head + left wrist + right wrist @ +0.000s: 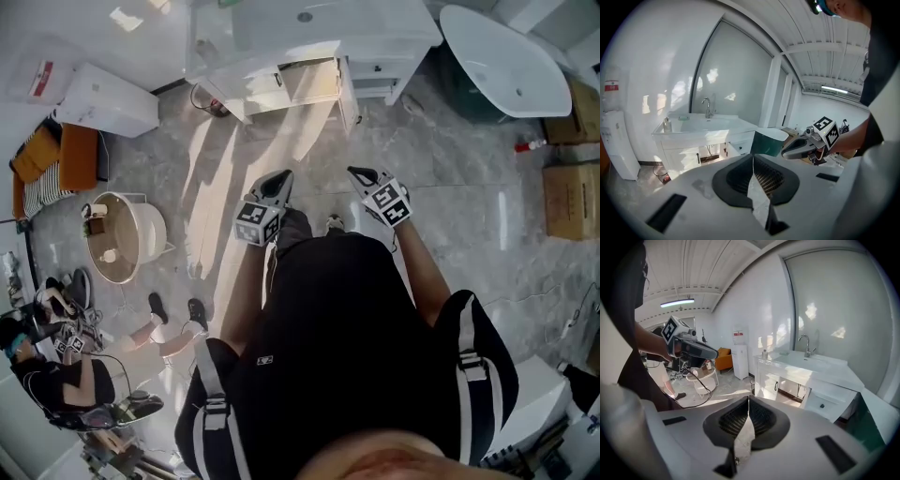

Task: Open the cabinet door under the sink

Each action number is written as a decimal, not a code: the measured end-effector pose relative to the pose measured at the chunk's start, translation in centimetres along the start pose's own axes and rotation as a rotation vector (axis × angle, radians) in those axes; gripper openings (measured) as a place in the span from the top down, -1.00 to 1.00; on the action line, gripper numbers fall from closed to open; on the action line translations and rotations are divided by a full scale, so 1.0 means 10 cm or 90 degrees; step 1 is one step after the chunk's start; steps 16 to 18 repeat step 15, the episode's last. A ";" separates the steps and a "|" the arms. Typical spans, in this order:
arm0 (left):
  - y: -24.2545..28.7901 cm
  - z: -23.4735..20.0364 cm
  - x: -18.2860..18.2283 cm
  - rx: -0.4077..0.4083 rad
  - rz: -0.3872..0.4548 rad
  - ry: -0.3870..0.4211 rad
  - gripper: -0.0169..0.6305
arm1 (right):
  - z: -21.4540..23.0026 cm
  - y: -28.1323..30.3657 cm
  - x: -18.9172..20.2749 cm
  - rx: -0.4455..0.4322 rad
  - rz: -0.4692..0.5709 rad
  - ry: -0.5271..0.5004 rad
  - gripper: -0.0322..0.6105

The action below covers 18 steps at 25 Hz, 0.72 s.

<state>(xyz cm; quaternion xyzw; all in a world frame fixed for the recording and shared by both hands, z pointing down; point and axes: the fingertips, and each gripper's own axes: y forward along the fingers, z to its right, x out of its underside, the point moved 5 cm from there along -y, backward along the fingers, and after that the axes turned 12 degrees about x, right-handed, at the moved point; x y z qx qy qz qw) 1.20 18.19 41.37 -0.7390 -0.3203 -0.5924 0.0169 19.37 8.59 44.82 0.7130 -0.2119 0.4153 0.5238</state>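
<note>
The white sink vanity [309, 37] stands at the far side of the floor. Under its basin a dark gap [710, 152] shows beside a white cabinet door [682, 161] with a dark handle. From the right gripper view the same door [774, 386] and gap appear left of the drawers [825, 404]. My left gripper [278, 178] and right gripper [361, 173] hover side by side in front of my body, well short of the vanity. The left gripper [753, 159] is shut on nothing, and so is the right gripper [748, 400].
A bathtub [506, 61] lies right of the vanity, with cardboard boxes [570, 197] beyond it. A water dispenser [103, 98], an orange chair [66, 155] and a round white side table [127, 239] stand at the left. A person [56, 375] sits at the lower left.
</note>
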 end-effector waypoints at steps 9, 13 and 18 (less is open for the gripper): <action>-0.04 0.00 0.01 -0.015 0.010 -0.013 0.90 | -0.01 0.08 -0.07 -0.019 0.005 -0.011 0.71; -0.01 -0.02 0.00 -0.018 0.009 -0.012 0.90 | 0.02 0.10 -0.05 -0.024 0.003 -0.011 0.71; 0.01 -0.03 0.01 -0.018 0.008 -0.011 0.90 | 0.04 0.11 -0.04 -0.025 0.002 -0.011 0.71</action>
